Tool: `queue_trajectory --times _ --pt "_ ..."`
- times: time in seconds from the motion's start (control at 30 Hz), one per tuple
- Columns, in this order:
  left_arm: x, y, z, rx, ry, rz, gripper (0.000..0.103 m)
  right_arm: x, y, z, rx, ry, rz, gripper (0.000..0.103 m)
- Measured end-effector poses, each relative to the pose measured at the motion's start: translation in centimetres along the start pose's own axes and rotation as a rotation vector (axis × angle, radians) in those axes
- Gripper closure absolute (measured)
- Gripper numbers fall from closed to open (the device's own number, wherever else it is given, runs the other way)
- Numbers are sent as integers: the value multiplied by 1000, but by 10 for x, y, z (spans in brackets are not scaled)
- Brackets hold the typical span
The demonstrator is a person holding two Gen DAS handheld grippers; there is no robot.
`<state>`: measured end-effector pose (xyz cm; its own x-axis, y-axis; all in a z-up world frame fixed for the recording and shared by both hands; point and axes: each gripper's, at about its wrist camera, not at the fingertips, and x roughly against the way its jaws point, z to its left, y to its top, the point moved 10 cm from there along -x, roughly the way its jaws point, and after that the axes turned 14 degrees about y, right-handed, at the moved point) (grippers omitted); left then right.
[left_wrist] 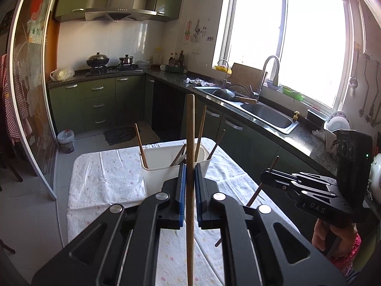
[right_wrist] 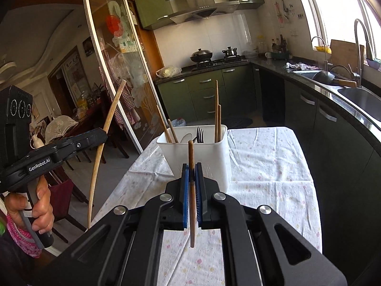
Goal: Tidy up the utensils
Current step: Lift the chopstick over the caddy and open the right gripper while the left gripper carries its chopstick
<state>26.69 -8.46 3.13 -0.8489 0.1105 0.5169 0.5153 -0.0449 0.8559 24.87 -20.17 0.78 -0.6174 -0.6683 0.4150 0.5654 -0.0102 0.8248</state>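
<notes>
Left wrist view shows your left gripper (left_wrist: pixel 189 181) pinching a long wooden chopstick (left_wrist: pixel 190 166) upright before the white utensil bin (left_wrist: pixel 152 174) on the cloth-covered table (left_wrist: pixel 107 181); your right gripper (right_wrist: pixel 192 181) pinches a shorter chopstick (right_wrist: pixel 191 190), nearly upright.

Two wooden chopsticks (left_wrist: pixel 190 157) (right_wrist: pixel 192 186) stand near-upright above the table, before a white holder (right_wrist: pixel 202 152) holding more chopsticks and a fork (right_wrist: pixel 199 134).

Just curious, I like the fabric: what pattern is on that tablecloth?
White tablecloth with small pastel flowers, pink and yellow; it shows best in the right wrist view.
</notes>
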Motion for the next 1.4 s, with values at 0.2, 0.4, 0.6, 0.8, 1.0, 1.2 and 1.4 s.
queue_trajectory --times 0.2,0.4,0.6,0.8,1.0,1.2,1.4 --pt "2 14 6 5 10 -20 96 -4 28 7 24 3 -19 97" --pt "3 17 9 4 14 -30 96 -4 82 10 44 -1 -76 97" --pt "3 20 17 17 19 -39 96 0 142 12 68 -30 -182 97" --pt "-2 29 19 39 14 -56 96 -5 185 2 96 -108 -281 97" --pt "-10 46 15 48 23 -112 96 -38 184 -20 83 -157 -241 97" --pt "-21 60 13 73 28 -134 96 -84 140 -43 72 -164 -123 96" --pt "-27 76 13 104 24 -191 96 -74 107 -42 81 -151 -153 70"
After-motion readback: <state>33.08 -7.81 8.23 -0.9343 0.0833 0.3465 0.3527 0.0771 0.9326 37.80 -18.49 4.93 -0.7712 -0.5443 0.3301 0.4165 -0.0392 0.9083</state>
